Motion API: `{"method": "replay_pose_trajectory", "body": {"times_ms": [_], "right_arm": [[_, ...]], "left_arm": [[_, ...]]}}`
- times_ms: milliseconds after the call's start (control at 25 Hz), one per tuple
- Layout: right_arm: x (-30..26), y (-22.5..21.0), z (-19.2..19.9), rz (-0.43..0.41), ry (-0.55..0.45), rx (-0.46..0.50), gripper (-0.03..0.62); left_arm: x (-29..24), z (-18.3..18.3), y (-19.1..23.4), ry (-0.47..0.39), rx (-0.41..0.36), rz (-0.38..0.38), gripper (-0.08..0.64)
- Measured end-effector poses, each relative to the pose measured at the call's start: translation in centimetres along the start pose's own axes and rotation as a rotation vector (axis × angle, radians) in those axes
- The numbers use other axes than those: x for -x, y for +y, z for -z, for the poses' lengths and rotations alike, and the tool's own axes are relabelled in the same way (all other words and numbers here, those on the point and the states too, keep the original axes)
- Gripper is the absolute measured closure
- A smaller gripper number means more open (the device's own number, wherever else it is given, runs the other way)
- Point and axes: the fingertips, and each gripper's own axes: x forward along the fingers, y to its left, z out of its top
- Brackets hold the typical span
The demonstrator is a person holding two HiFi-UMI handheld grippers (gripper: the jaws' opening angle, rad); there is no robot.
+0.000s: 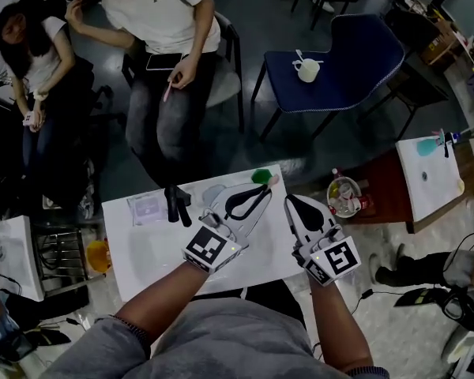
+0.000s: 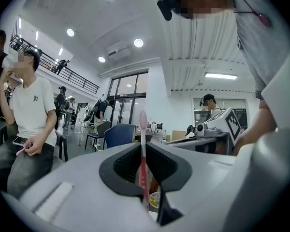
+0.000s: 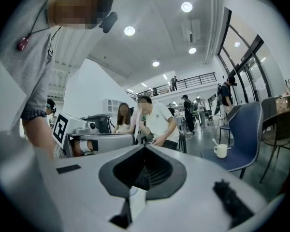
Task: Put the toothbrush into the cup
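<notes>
A pink toothbrush stands upright between the jaws of my left gripper, which is shut on its handle. In the head view this left gripper reaches over the far side of the white table, and the brush's pink head pokes out beside a green object. A pale round thing, perhaps a clear cup, sits on the table just left of the gripper. My right gripper hovers to the right, and its jaws meet at the tips with nothing between them.
A black object and a clear flat box lie on the table's left part. A white mug sits on a blue chair beyond the table. A small bin stands on the floor at right. Two people sit at the far left.
</notes>
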Motion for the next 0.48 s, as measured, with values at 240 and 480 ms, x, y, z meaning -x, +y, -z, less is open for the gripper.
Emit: {"method": "replay_pose_trajectory", "body": {"times_ms": [240, 480], "right_arm": [[-1.3, -2.8, 0.9, -0.044, 0.012, -0.010, 0.578], [-2.5, -5.1, 2.6, -0.068, 0.026, -0.039, 0.578]], "left_arm": [[-2.7, 0.5, 1.6, -0.018, 0.000, -0.056, 0.522], [-4.8, 2.3, 3.1, 0.006, 0.024, -0.106, 0.522]]}}
